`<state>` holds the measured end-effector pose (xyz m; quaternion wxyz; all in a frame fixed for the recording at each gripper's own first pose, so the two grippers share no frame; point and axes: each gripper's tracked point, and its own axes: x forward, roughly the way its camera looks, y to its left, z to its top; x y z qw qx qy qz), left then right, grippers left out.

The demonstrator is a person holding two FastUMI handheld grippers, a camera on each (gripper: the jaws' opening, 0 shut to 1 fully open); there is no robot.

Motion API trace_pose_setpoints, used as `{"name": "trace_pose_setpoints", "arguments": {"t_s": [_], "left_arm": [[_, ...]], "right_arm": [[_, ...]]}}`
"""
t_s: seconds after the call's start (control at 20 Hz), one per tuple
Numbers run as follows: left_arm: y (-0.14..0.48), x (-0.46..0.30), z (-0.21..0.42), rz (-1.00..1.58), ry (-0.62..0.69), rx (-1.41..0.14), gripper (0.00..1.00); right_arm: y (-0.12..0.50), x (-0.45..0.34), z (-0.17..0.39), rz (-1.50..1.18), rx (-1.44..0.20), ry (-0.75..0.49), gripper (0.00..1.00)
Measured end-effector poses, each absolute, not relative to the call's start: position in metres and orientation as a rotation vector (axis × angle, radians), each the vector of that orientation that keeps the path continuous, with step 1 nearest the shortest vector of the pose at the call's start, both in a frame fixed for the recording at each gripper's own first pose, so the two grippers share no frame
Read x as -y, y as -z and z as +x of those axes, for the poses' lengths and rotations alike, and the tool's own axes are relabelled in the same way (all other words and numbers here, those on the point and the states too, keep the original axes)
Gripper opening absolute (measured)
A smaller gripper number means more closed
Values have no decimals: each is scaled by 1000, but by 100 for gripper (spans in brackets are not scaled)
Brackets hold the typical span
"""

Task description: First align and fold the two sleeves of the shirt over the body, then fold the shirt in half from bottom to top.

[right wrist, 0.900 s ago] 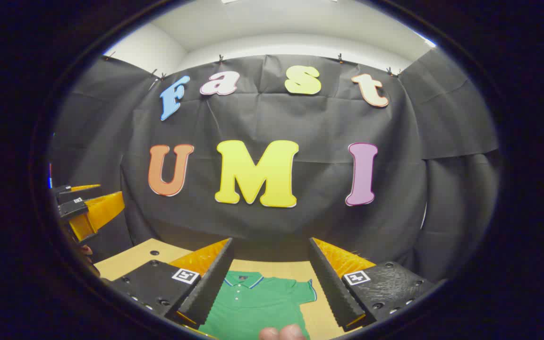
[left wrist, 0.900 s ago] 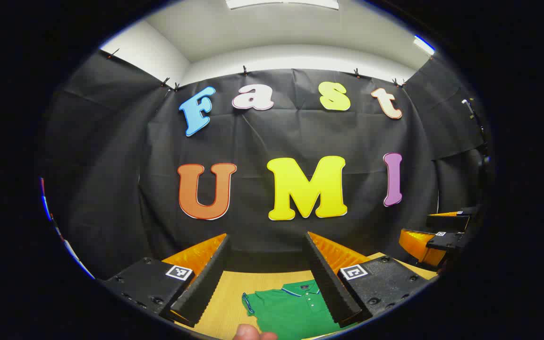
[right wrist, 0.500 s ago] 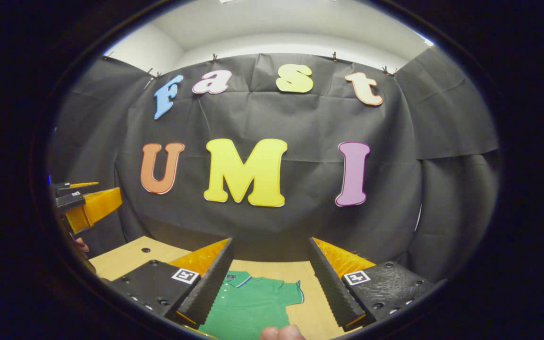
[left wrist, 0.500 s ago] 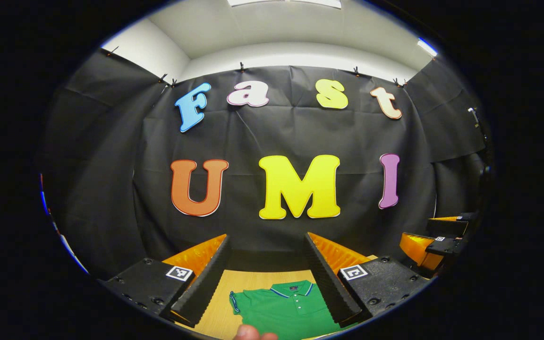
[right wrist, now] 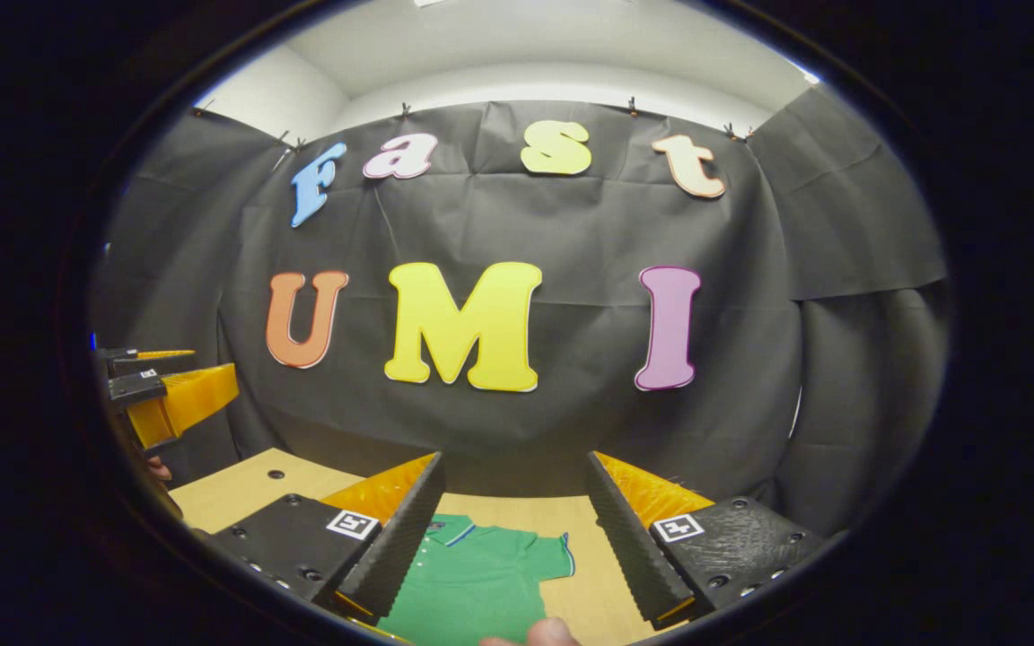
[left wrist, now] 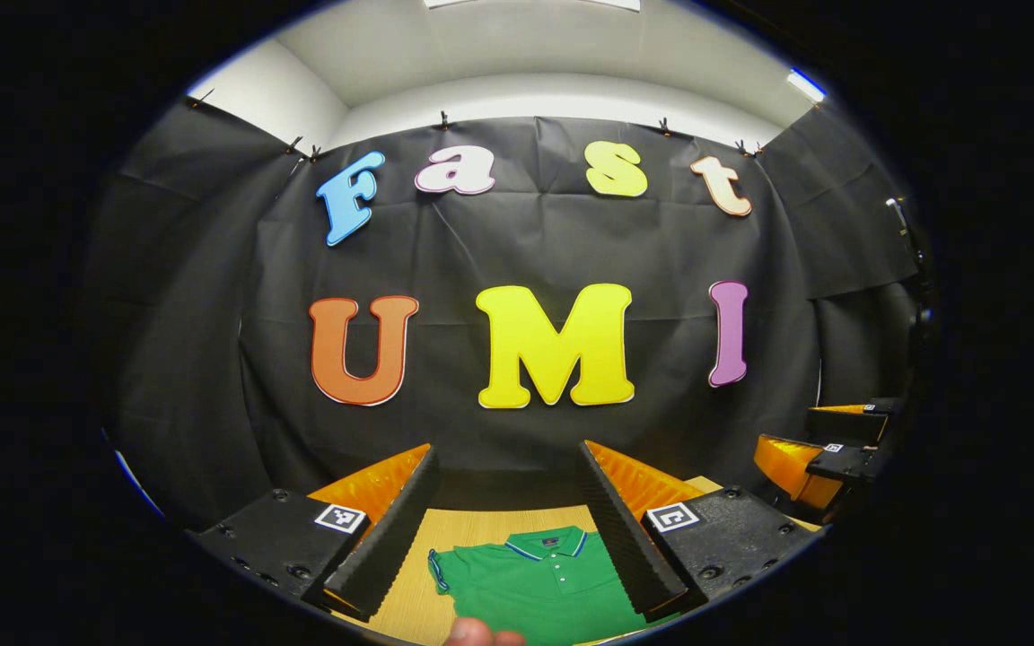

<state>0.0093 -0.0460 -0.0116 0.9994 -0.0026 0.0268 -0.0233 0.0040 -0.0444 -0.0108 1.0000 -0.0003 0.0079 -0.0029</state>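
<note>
Hovering left gripper (left wrist: 508, 529), right gripper (right wrist: 512, 529), jaws wide, shirt (left wrist: 539, 588) untouched

Left gripper (left wrist: 508, 502) hangs above the desk (left wrist: 409, 601), jaws wide apart, green shirt (left wrist: 539, 588) lying flat between them, collar at the far end; right gripper (left wrist: 827, 453) at far right.

The setting is a recording booth in a lab-type room: a black cloth backdrop (left wrist: 526, 251) is clipped up as a wall, a plain white ceiling (left wrist: 517, 54) carries panel lights, and a light wooden tabletop (right wrist: 239, 489) has screw holes.
</note>
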Motion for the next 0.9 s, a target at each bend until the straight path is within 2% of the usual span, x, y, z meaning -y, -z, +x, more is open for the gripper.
{"name": "trace_pose_setpoints", "arguments": {"t_s": [0.45,0.9], "left_arm": [[20,52,9,0,43,-77,97],[32,47,21,9,-8,-85,98]], "right_arm": [[30,64,8,-17,-67,10,95],[98,94,54,-49,-215,0,95]]}}
